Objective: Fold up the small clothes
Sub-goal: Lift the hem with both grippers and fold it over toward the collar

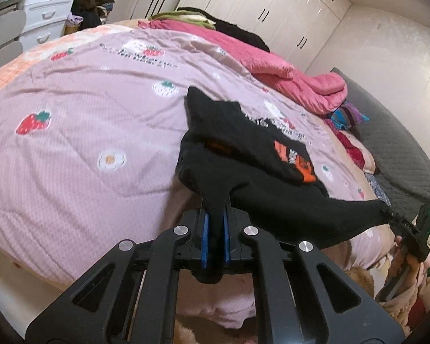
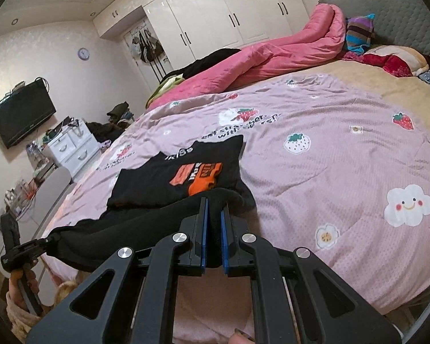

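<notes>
Jaws of left gripper (image 1: 215,229) and right gripper (image 2: 214,229) both clamped on black shirt (image 2: 175,177); we hold its near edge above pink quilt (image 2: 329,172), far end resting on quilt.

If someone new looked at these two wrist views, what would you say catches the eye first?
First, the black garment with the orange print, its near edge lifted and stretched between the left gripper and the right gripper, both shut on the cloth, while its far part lies on the bed. Next, the pale purple strawberry quilt beneath it, then the rumpled pink duvet along the bed's far side.
</notes>
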`<state>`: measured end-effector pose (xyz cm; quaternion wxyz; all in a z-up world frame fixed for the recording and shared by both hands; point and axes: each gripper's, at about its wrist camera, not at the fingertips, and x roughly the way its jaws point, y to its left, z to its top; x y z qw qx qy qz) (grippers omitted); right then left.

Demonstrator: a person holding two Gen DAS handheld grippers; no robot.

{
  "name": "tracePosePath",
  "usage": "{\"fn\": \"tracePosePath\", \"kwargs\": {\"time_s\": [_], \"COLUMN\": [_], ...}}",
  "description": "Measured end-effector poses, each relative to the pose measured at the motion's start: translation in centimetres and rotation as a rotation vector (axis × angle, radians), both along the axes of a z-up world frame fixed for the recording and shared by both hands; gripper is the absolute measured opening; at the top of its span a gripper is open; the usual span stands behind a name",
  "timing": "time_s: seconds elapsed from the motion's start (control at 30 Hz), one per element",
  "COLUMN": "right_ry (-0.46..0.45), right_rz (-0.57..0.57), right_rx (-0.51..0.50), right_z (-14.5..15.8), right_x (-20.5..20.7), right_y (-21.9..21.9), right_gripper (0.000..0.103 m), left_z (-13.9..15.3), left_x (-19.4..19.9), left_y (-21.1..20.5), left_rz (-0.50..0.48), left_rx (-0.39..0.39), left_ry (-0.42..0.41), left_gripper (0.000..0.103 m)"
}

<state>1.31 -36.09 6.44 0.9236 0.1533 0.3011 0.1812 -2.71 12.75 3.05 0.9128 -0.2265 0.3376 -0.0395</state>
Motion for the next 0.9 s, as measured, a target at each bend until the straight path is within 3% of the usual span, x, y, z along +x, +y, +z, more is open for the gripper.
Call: {"fn": "tracePosePath", "kwargs": {"time_s": [0.33,0.9], "right_ry": [-0.025,-0.043], "right_rz": [-0.036,-0.082], "right_rx": [0.028,0.028], "right_z": [1.0,2.2], "right_x": [2.2,7.0], "right_y": [0.3,1.5], "right_gripper": [0.007,0.007], "left_z": [1.9,3.1], "left_x": [1.8,6.2], "left_y": [0.5,1.3], "left_rz": [0.019,0.056], "left_rx": [-0.019,-0.007], "left_ry": [-0.066,-0.109], "left_gripper": [0.002,0.002]}}
